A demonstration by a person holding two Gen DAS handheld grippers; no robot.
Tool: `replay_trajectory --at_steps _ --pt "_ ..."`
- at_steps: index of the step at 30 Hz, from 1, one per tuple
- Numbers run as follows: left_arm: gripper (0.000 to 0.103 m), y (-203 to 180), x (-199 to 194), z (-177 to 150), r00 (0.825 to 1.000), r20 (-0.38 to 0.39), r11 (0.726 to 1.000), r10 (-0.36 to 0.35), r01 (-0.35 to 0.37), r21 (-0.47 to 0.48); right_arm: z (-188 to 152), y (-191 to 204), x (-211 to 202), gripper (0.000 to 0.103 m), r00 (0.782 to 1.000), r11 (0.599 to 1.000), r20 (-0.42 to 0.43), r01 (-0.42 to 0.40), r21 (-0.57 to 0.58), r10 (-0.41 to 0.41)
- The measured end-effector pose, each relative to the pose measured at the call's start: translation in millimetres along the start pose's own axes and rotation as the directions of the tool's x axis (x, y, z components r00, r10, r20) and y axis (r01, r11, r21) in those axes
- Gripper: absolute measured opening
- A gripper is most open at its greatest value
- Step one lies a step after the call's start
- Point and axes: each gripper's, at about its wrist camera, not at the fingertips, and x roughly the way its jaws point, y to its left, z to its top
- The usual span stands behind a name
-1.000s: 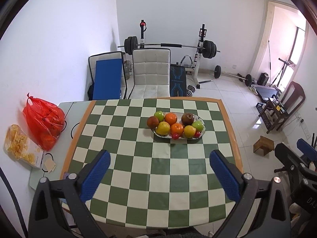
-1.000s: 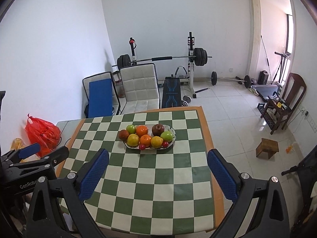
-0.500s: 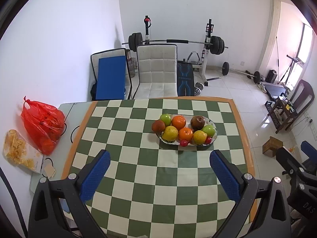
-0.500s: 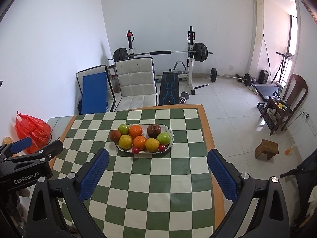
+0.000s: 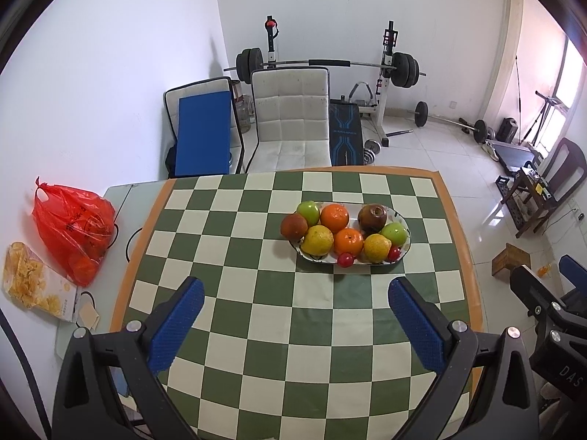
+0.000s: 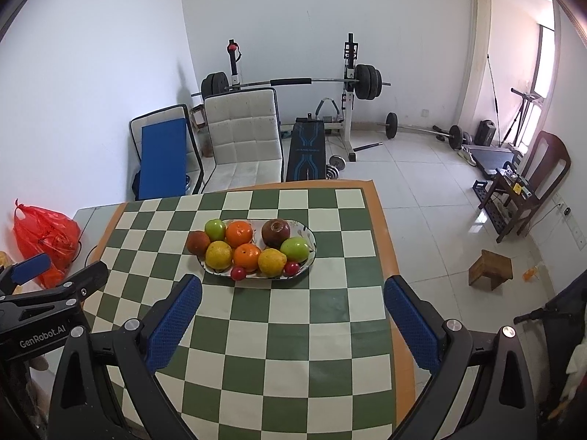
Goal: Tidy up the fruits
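Observation:
A white oval plate (image 5: 403,253) (image 6: 310,233) full of fruit stands on the green-and-white checked table (image 5: 256,293) (image 6: 293,330). It holds oranges (image 5: 334,217) (image 6: 239,233), green apples (image 5: 395,233) (image 6: 294,249), yellow fruits (image 5: 317,240) (image 6: 219,255), a dark brown fruit (image 5: 372,217) (image 6: 275,233) and small red fruits (image 5: 345,259) (image 6: 238,273). My left gripper (image 5: 296,321) is open and empty, above the near table. My right gripper (image 6: 292,317) is open and empty, also short of the plate.
A red plastic bag (image 5: 73,223) (image 6: 44,238) and a snack pack (image 5: 33,282) lie on a side surface at the left. A white chair (image 5: 290,121) and weight bench (image 5: 345,135) stand behind the table. A small wooden stool (image 6: 491,268) is on the floor right.
Both grippers have moved forward and lower toward the table. The plate of fruit looks nearer and larger in both views. Both jaws stayed open.

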Motion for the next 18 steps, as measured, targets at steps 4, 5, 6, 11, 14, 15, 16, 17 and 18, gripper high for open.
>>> replay_trajectory --at_steps 4,5,6,11,14,15,16,17,18 --pt "0.103 0.9 1.1 0.6 1.0 0.0 1.0 0.0 0.0 0.0 -0.3 -0.6 4.9 0.101 1.0 1.0 -0.007 -0.001 -0.002 0.001" --pt "0.103 1.3 2.3 0.4 1.0 0.0 1.0 0.0 0.0 -0.002 0.0 -0.2 2.4 0.101 1.0 1.0 -0.007 -0.001 -0.001 0.001" --pt "0.103 1.4 2.6 0.5 1.0 -0.002 1.0 -0.002 0.002 -0.002 -0.5 -0.5 4.3 0.101 1.0 1.0 -0.01 -0.001 -0.001 0.001" --pt "0.103 1.8 4.6 -1.4 1.0 -0.007 1.0 -0.005 0.005 -0.004 -3.1 -1.1 6.7 0.101 1.0 1.0 -0.015 0.0 -0.004 0.0" --pt "0.103 1.3 5.6 -2.1 1.0 -0.01 1.0 -0.003 0.003 -0.004 -3.0 -1.0 7.3 0.101 1.0 1.0 -0.014 -0.001 -0.002 0.001" --pt "0.103 1.2 6.3 -3.0 1.0 -0.012 1.0 -0.003 0.003 -0.005 -2.3 -0.9 6.8 0.101 1.0 1.0 -0.013 0.001 -0.003 -0.001" --pt "0.103 0.7 6.6 -4.1 1.0 -0.014 1.0 -0.002 0.002 -0.006 -2.8 -0.3 8.5 0.101 1.0 1.0 -0.013 0.001 -0.005 -0.002" --pt "0.103 0.2 6.7 -5.1 1.0 -0.014 1.0 -0.002 0.002 -0.007 -3.7 -0.2 9.8 0.101 1.0 1.0 -0.016 0.001 -0.006 -0.001" --pt "0.103 0.2 6.8 -5.3 1.0 -0.013 1.0 -0.002 0.001 -0.006 -4.6 -0.8 10.5 0.101 1.0 1.0 -0.017 0.0 -0.004 0.0"
